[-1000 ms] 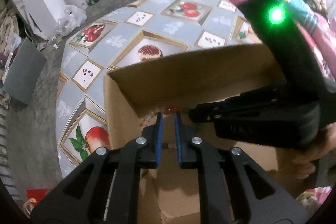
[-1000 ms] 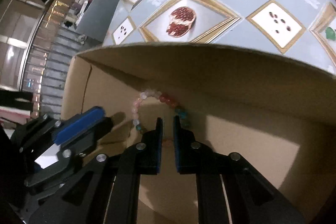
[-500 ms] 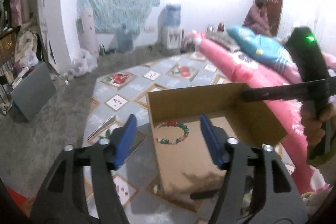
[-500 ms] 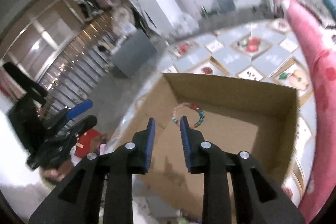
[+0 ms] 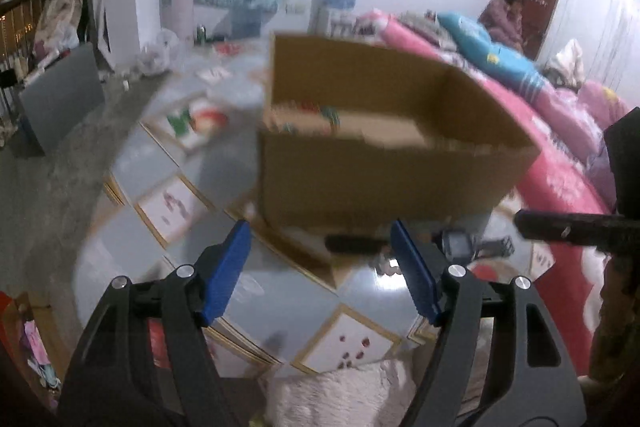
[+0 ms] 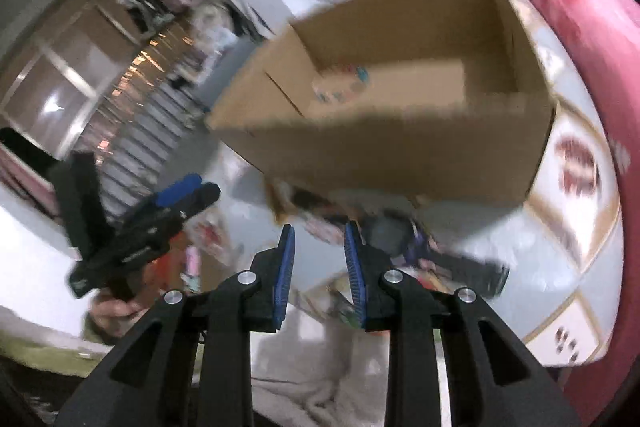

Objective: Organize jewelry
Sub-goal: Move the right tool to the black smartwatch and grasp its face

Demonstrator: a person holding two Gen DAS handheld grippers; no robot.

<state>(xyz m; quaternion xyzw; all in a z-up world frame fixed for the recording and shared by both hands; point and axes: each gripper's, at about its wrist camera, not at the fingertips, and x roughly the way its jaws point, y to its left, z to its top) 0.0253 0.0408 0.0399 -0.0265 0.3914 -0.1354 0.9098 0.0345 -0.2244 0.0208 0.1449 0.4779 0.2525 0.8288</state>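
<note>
left gripper [image 5: 320, 273] fingers opening, right gripper [image 6: 319, 269] fingers narrowly apart, both empty; hand [image 6: 110, 311] only in right view

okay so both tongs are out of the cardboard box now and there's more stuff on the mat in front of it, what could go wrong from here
1. The cardboard box is light and open-topped; a tong arm catching its near wall could shove it and tip out the bead bracelet inside.
2. The items at the box's foot are blurred and partly tucked under its edge, so a grab may miss or snag.
3. The left tongs, jaws opening, and the right tongs work close together and could collide.
</note>
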